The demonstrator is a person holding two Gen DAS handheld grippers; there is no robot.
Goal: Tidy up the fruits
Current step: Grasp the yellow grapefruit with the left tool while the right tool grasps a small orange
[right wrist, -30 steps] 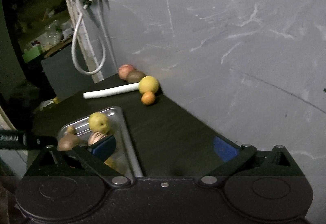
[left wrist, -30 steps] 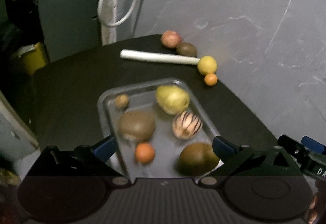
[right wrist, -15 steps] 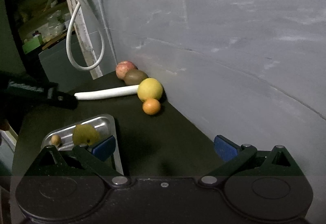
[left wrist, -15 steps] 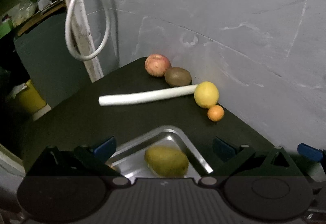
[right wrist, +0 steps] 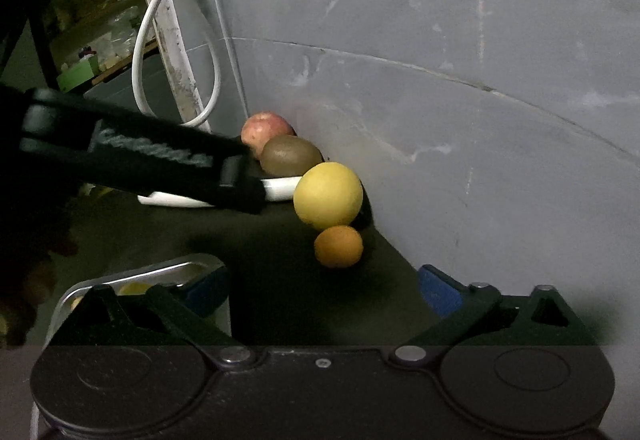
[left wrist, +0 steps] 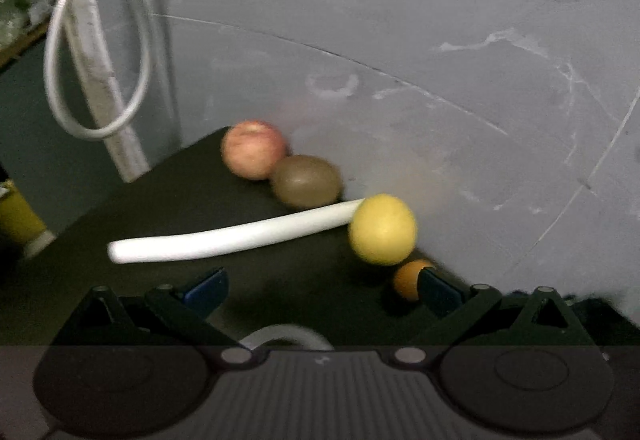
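Along the grey wall lie a red apple (left wrist: pixel 254 150), a brown kiwi (left wrist: pixel 306 182), a yellow round fruit (left wrist: pixel 382 230) and a small orange (left wrist: pixel 406 280). A white stick (left wrist: pixel 232 240) lies in front of them. My left gripper (left wrist: pixel 322 290) is open just short of the stick, and its right fingertip (left wrist: pixel 438 290) overlaps the orange. My right gripper (right wrist: pixel 324 292) is open with its jaws closing a little. Nothing is between them, and the orange (right wrist: pixel 338 246) sits just ahead, below the yellow fruit (right wrist: pixel 328 196). The steel tray (right wrist: pixel 140 274) holds fruit at lower left.
The left gripper's black body (right wrist: pixel 140 156) crosses the right wrist view over the white stick (right wrist: pixel 280 190). A white cable loop (left wrist: pixel 96 80) hangs on a post at the table's far corner. The wall (right wrist: pixel 480 120) closes off the right side. The tray rim (left wrist: pixel 286 338) shows under the left gripper.
Both grippers have moved forward over the tray toward the fruits by the wall, which look larger. The tray has slid to the bottom of both views. The left gripper has come across the right view.
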